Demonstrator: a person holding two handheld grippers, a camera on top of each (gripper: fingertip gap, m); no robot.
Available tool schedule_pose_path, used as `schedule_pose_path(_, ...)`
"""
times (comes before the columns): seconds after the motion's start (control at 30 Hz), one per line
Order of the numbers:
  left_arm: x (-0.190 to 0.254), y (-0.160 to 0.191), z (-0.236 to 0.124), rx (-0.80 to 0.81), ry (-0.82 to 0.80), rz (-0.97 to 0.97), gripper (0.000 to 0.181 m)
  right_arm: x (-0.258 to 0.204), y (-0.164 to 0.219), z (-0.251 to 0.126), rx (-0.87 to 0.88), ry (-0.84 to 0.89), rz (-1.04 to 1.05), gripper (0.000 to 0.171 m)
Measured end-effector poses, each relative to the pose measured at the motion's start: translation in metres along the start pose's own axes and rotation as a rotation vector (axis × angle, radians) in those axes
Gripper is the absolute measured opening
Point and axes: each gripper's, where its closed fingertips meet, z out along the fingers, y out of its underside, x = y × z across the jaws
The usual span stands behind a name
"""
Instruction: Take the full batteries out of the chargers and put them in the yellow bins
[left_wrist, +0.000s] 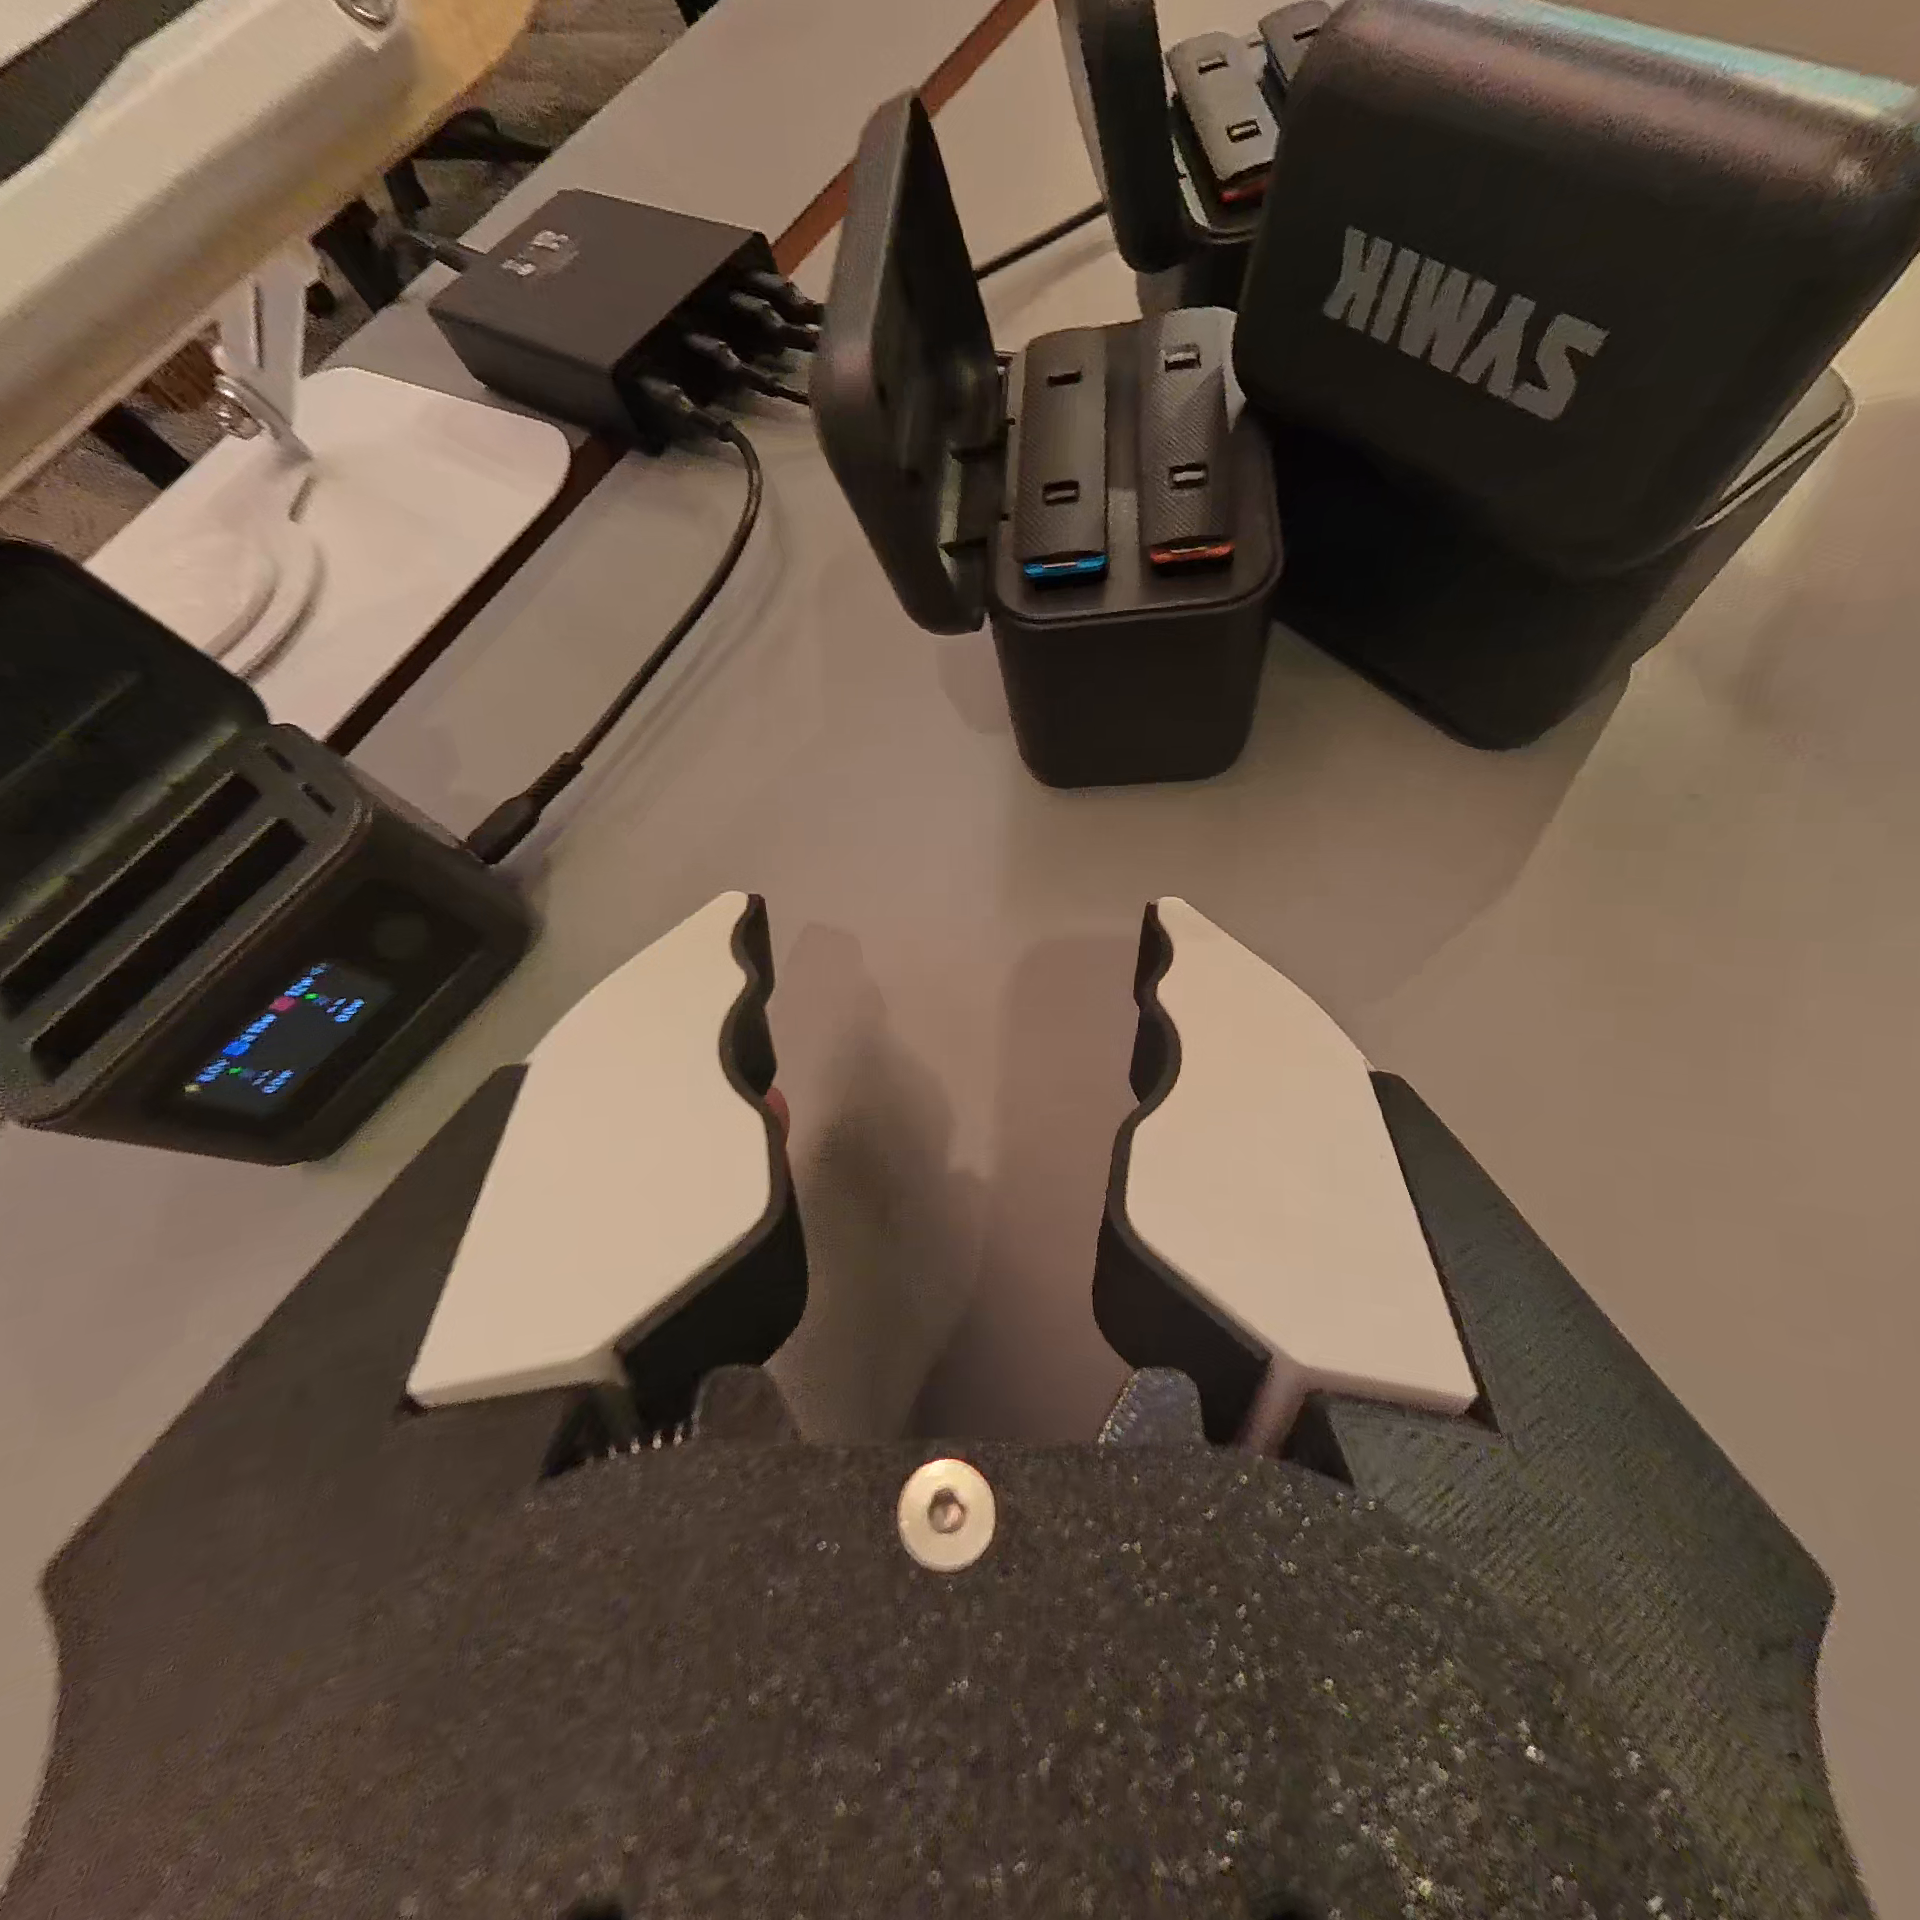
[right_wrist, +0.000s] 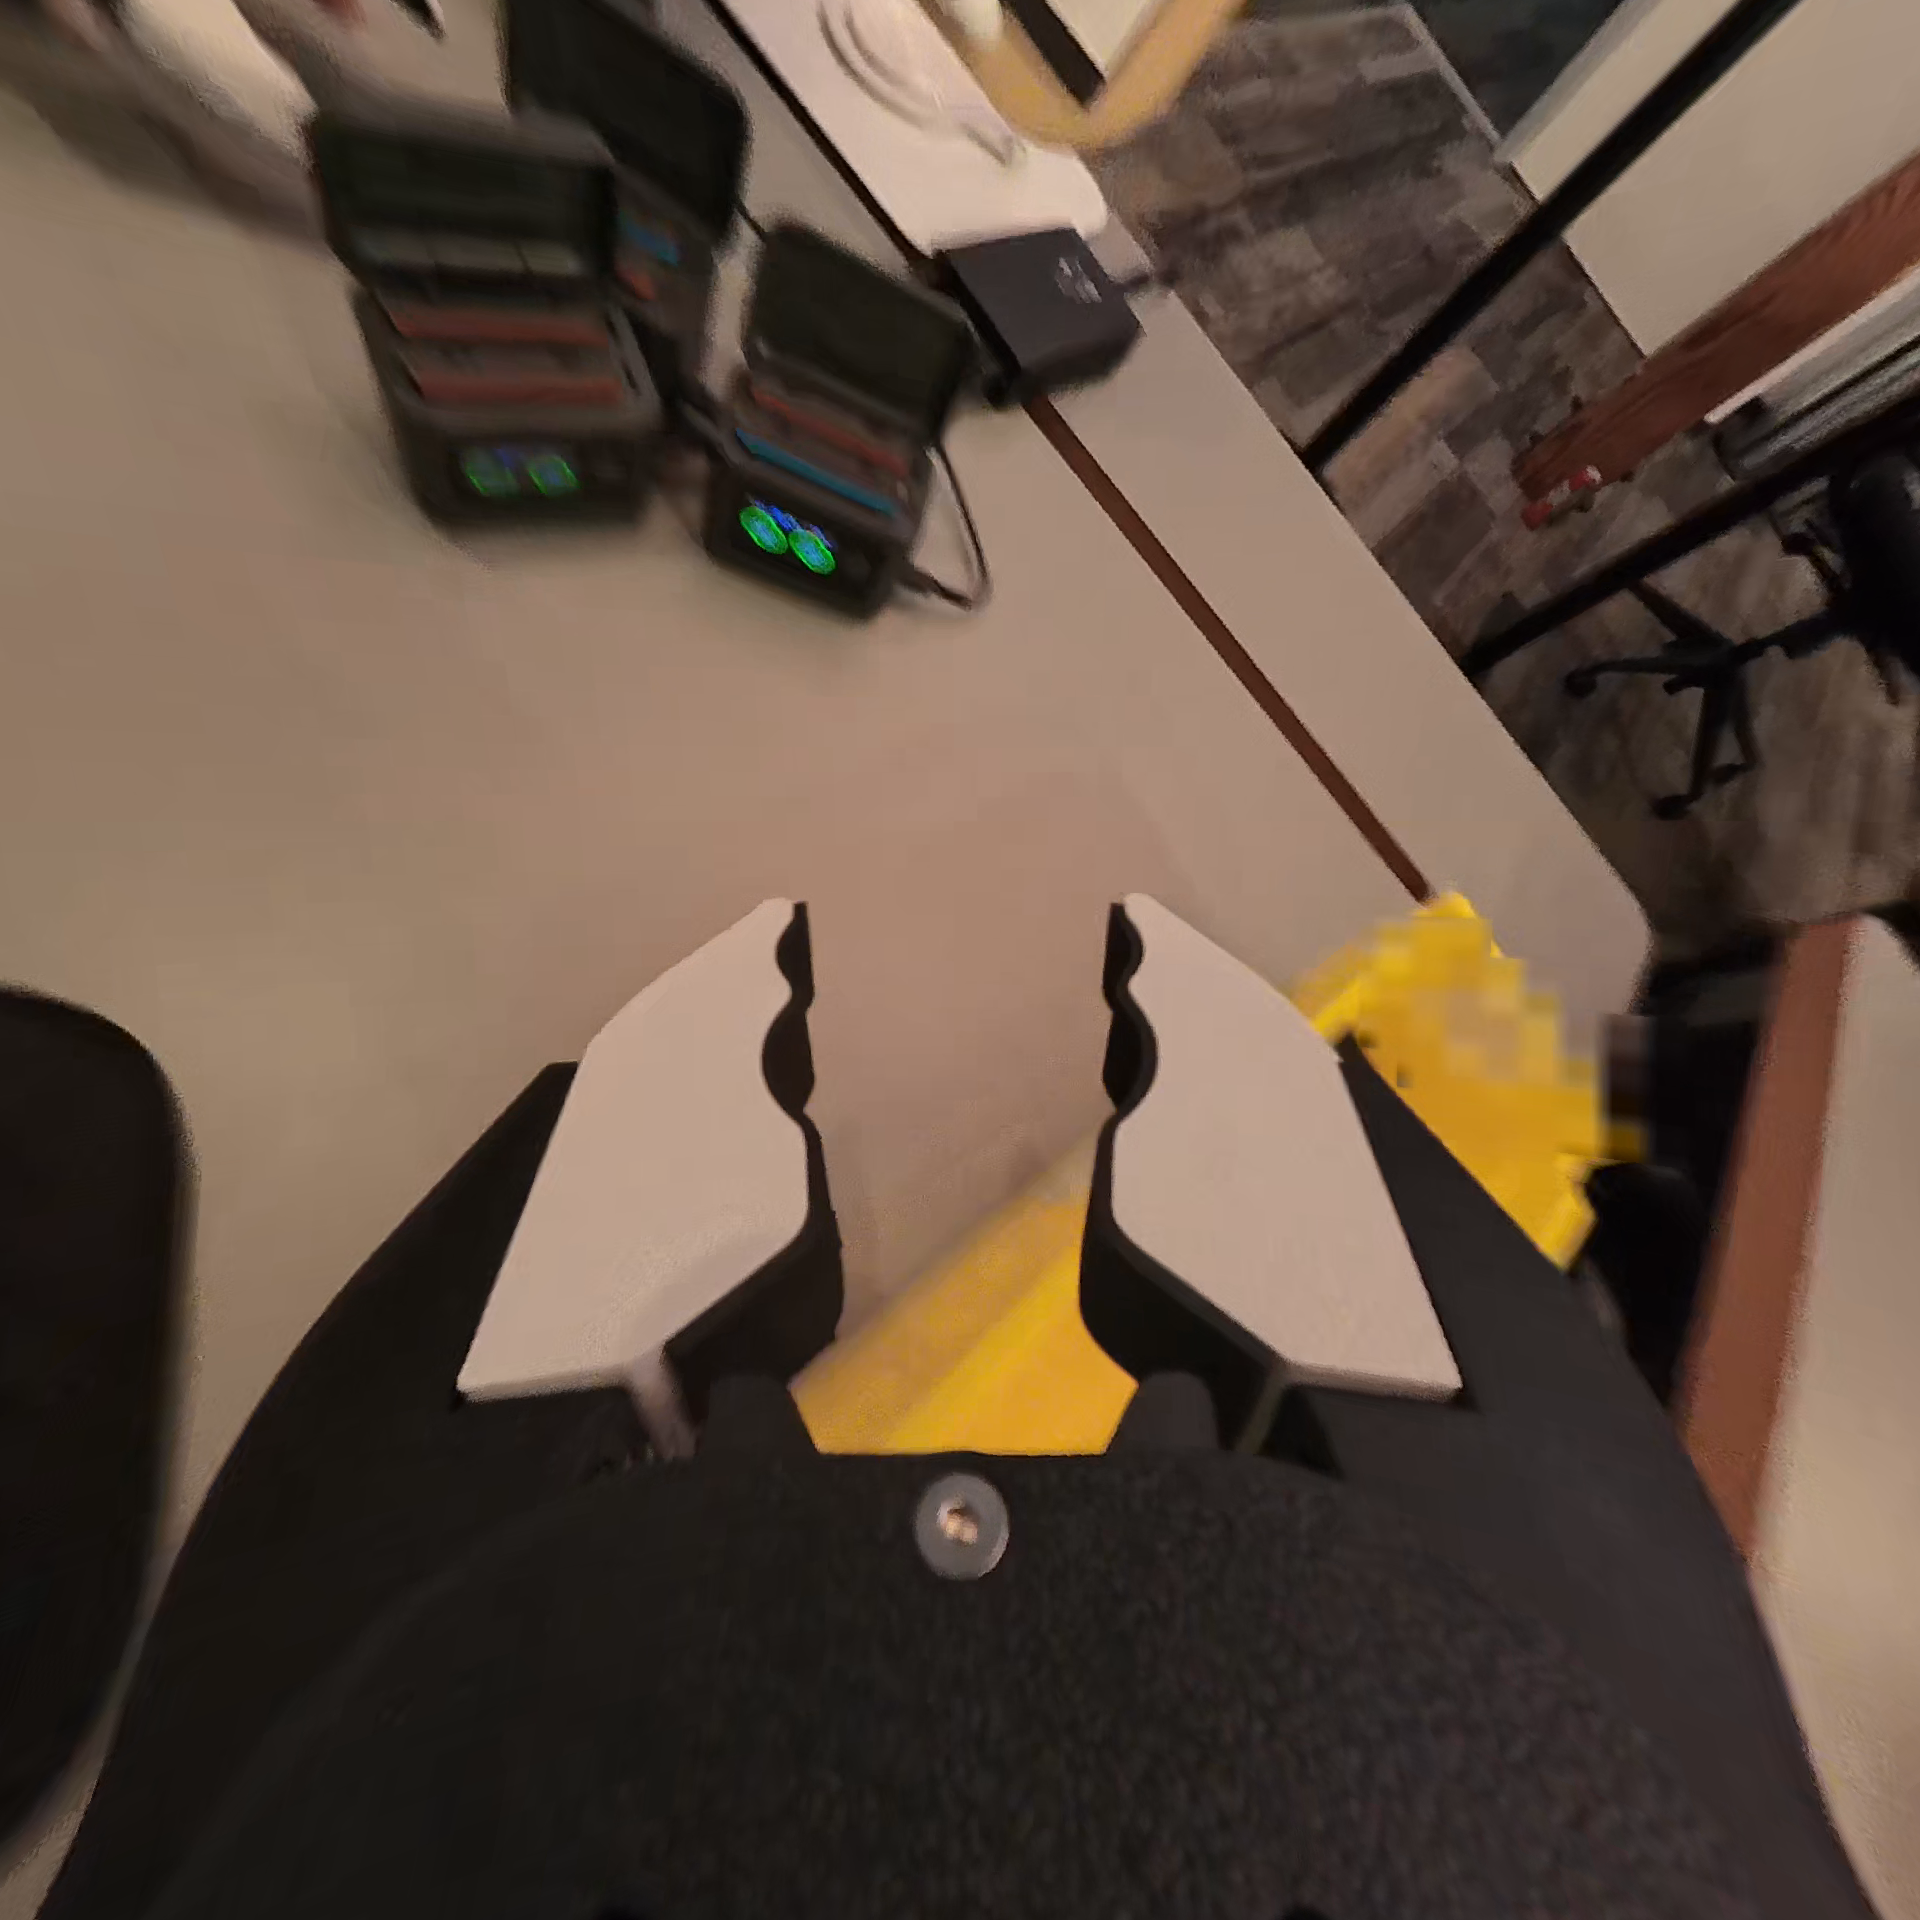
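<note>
Batteries (left_wrist: 1127, 468) in charger (left_wrist: 1132, 665), both tools parted, holding nothing

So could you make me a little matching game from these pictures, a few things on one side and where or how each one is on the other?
Things:
1. middle charger
2. left charger
3. yellow bin
4. power hub

Descriptions:
A. under the right gripper
B. slots empty, lit screen on the front
C. several cables plugged in, by the table edge
D. lid up, two batteries inside, one with a blue end, one orange

Pairs: 1-D, 2-B, 3-A, 4-C
</note>
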Motion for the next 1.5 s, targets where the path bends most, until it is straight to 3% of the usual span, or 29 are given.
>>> schedule_pose_path(0.03, 0.002, 0.001, 0.001, -0.01, 0.002, 0.005, 0.067, -0.016, -0.013, 0.008, 0.032, -0.029, 0.039, 0.062)
schedule_pose_path(0.13, 0.004, 0.001, 0.003, -0.014, -0.002, 0.023, 0.067, -0.065, -0.042, 0.042, 0.097, -0.14, 0.147, 0.086)
schedule_pose_path(0.3, 0.005, 0.0, 0.004, -0.015, -0.008, 0.032, 0.067, -0.13, -0.066, 0.115, 0.159, -0.297, 0.191, 0.105)
schedule_pose_path(0.53, 0.002, -0.001, -0.006, 0.026, -0.026, 0.01, 0.066, -0.153, -0.08, 0.18, 0.162, -0.411, 0.168, 0.103)
schedule_pose_path(0.8, 0.004, 0.0, -0.005, 0.023, -0.004, 0.001, 0.065, -0.151, -0.086, 0.198, 0.155, -0.397, 0.183, 0.101)
schedule_pose_path(1.07, 0.004, 0.001, -0.004, 0.011, -0.008, 0.008, 0.063, -0.142, -0.128, 0.184, 0.14, -0.446, 0.419, 0.116)
schedule_pose_path(1.23, 0.004, 0.0, -0.006, 0.023, -0.015, 0.015, 0.062, -0.14, -0.14, 0.2, -0.012, -0.389, 0.429, 0.123)
schedule_pose_path(1.5, 0.002, 0.0, -0.009, 0.036, -0.02, 0.011, 0.062, -0.153, -0.118, 0.235, -0.353, -0.373, 0.338, 0.126)
